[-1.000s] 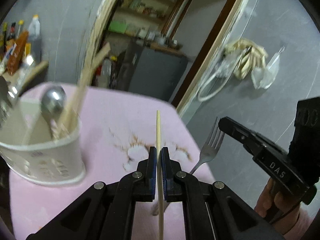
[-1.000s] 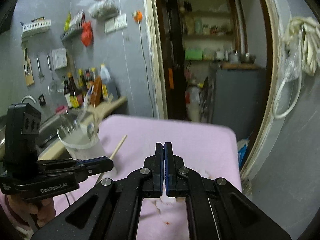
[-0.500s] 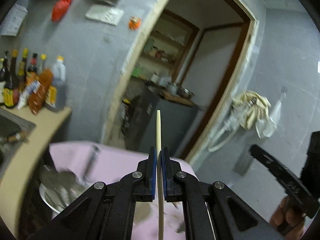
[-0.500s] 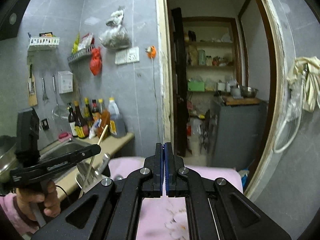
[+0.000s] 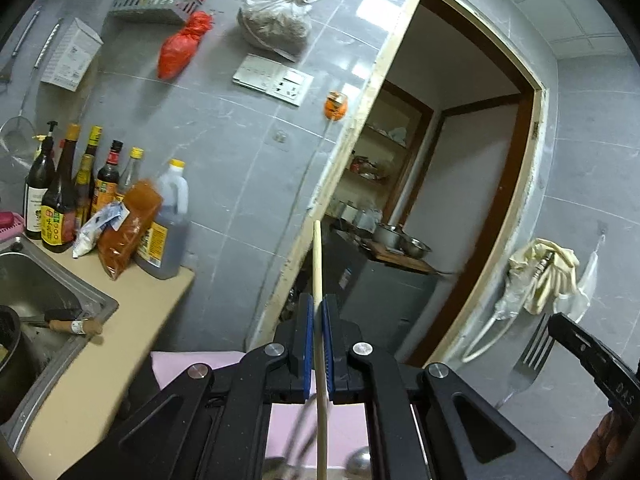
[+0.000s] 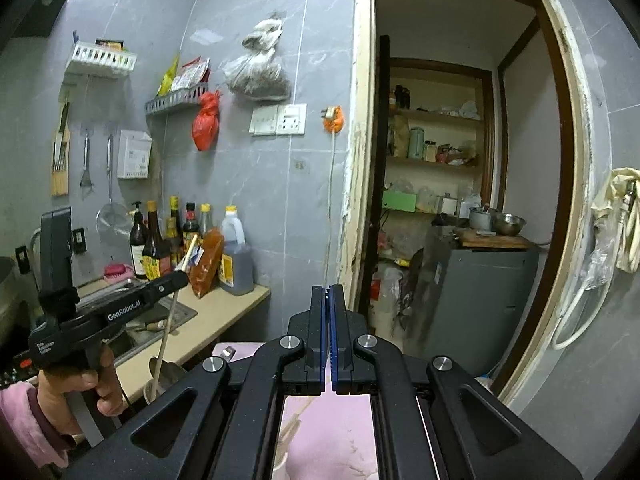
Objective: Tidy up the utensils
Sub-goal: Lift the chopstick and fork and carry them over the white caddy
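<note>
My left gripper [image 5: 316,312] is shut on a wooden chopstick [image 5: 318,264] that stands nearly upright. In the right wrist view the left gripper [image 6: 182,274] holds that chopstick [image 6: 166,332] with its lower end over the utensil holder [image 6: 168,374], where a handle sticks up. My right gripper [image 6: 329,304] has its jaws together. In the left wrist view the right gripper [image 5: 560,324] is shut on a metal fork [image 5: 528,360], tines up. Spoon bowls [image 5: 358,460] show blurred below my left fingers.
A pink table top [image 6: 332,432] lies under both grippers. To the left is a beige counter [image 5: 120,356] with a steel sink [image 5: 36,288] and several sauce bottles [image 5: 76,196]. An open doorway [image 6: 452,216] and a grey cabinet [image 6: 476,304] lie ahead.
Both grippers have risen and tilted up, so the views now show wall and doorway instead of the table. The fork has left the table and is now in the right gripper.
</note>
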Tool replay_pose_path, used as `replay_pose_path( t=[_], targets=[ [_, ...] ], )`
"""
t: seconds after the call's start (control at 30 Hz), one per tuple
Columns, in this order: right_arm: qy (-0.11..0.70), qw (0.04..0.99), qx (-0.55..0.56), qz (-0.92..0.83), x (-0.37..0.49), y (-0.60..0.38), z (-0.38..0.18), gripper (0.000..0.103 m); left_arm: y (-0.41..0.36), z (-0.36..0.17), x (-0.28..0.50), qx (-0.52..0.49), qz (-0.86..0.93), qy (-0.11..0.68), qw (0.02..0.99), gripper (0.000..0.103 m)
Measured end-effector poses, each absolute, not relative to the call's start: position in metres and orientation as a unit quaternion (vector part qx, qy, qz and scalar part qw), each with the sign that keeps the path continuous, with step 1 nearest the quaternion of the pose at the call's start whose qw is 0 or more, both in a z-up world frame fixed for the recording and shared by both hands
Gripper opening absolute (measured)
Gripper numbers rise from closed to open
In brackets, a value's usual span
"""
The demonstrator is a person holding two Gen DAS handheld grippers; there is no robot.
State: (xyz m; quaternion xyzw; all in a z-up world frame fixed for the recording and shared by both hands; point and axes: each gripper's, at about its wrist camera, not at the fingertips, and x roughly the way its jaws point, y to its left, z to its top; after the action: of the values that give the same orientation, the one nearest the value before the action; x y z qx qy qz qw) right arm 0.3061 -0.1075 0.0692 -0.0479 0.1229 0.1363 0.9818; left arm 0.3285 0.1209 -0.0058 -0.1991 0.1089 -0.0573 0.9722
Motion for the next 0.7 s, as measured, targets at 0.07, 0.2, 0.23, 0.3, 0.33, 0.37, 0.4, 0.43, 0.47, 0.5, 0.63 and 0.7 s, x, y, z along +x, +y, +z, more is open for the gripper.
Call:
replay_pose_path(
  t=[0.07,0.2,0.23,0.3,0.33,0.37,0.4,0.43,0.47,0.5,0.63,0.7],
  targets=[
    [0.127,0.981,-0.05,0.135,0.31,-0.102,0.06,0.002,0.126,-0.014,0.331,-0.196,-0.051,0.103,0.974,0.005],
    [0.136,0.979,-0.063,0.138,0.313,-0.09,0.042,0.002,0.131,-0.03,0.334,-0.193,-0.045,0.097,0.975,0.005],
    [0.137,0.979,-0.067,0.139,0.312,-0.088,0.039,0.002,0.132,-0.035,0.334,-0.195,-0.043,0.097,0.975,0.005],
    [0.137,0.978,-0.077,0.14,0.311,-0.082,0.033,0.002,0.134,-0.041,0.333,-0.201,-0.039,0.093,0.974,0.005],
    [0.136,0.977,-0.081,0.141,0.309,-0.079,0.03,0.002,0.136,-0.044,0.332,-0.204,-0.034,0.089,0.974,0.005],
    [0.135,0.977,-0.086,0.141,0.308,-0.076,0.027,0.002,0.137,-0.046,0.331,-0.204,-0.031,0.087,0.975,0.005],
    [0.134,0.977,-0.091,0.142,0.307,-0.073,0.024,0.002,0.138,-0.049,0.329,-0.204,-0.024,0.081,0.975,0.005],
    [0.133,0.976,-0.092,0.143,0.306,-0.071,0.023,0.002,0.139,-0.051,0.328,-0.204,-0.019,0.076,0.976,0.005],
    [0.134,0.976,-0.093,0.144,0.305,-0.069,0.021,0.002,0.139,-0.052,0.328,-0.204,-0.018,0.073,0.976,0.005],
    [0.134,0.976,-0.094,0.145,0.304,-0.068,0.02,0.002,0.14,-0.054,0.327,-0.207,-0.017,0.07,0.976,0.005],
    [0.135,0.976,-0.091,0.147,0.3,-0.067,0.014,0.002,0.137,-0.059,0.322,-0.2,-0.014,0.059,0.978,0.005],
    [0.133,0.976,-0.09,0.146,0.298,-0.067,0.013,0.002,0.134,-0.061,0.316,-0.196,-0.011,0.05,0.979,0.005]
  ],
)
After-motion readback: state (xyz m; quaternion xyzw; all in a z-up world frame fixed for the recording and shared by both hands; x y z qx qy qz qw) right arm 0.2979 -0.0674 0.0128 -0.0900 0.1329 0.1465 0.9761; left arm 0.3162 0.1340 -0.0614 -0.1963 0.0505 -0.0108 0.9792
